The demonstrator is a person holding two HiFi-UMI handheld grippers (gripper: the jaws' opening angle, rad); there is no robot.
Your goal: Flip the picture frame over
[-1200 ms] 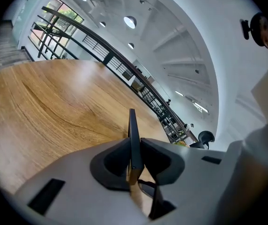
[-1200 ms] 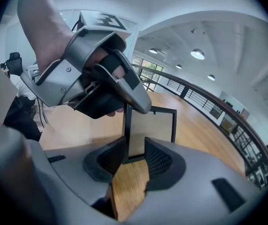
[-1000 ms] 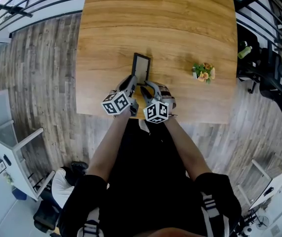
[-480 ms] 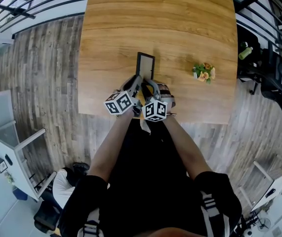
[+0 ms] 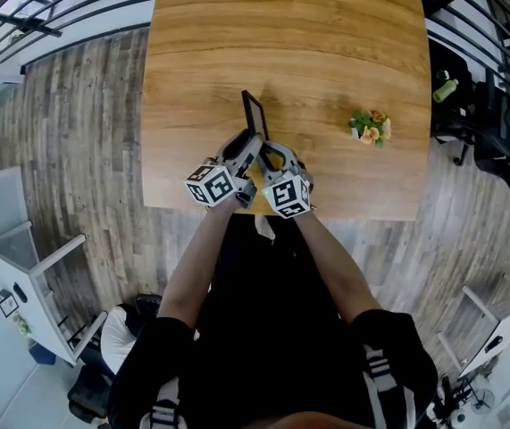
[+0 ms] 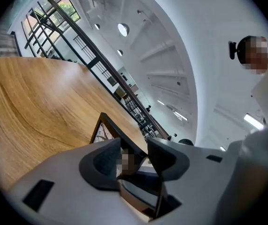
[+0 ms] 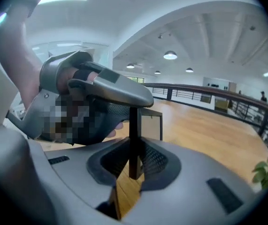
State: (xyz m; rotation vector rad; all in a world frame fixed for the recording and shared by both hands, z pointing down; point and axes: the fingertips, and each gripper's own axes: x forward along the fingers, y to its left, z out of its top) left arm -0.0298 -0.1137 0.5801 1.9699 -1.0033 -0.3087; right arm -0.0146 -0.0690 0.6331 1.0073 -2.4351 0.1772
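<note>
Two grippers at work: pinching the thin dark edge of the picture frame [image 7: 134, 125] with the right gripper [image 7: 134, 161], jaws just drawn in onto it; straddling the same frame with the left gripper [image 6: 136, 153], jaws just spread, pads off it. Stands tipped on edge on the wooden table [image 5: 326, 61] at mid-picture in the head view, just above both grippers. Probably light and stiff yet slick and breakable at the pane, so best held by the rail, firmly, and laid down gently.
</note>
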